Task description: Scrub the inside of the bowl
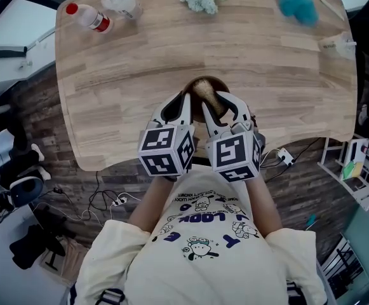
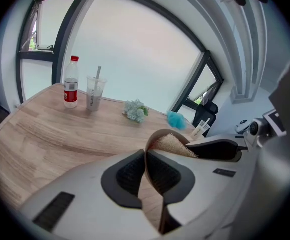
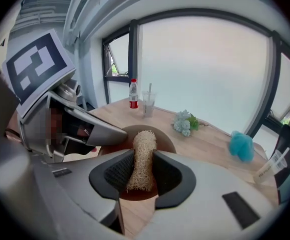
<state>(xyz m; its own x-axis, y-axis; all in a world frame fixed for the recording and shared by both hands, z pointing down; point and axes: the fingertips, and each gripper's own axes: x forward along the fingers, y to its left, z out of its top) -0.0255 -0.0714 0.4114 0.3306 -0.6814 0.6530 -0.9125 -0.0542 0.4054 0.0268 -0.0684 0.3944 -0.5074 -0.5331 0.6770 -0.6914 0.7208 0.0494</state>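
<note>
Jaws of the left gripper [image 2: 145, 158] are pressed nearly together, pinching the thin rim of the brown bowl [image 2: 151, 137], most likely to stop it sliding or turning during scrubbing. Those of the right gripper [image 3: 142, 155] stand part-way apart, clamped on a tan loofah scrubber [image 3: 143, 144] whose far end reaches inside the bowl, well placed to rub its inner wall. That bowl sits at the near edge of the wooden table [image 1: 140, 62], just in front of the person.

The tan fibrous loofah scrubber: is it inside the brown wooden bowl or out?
Inside: the right gripper clamps the tan fibrous loofah scrubber, whose far end sits within the brown wooden bowl.
</note>
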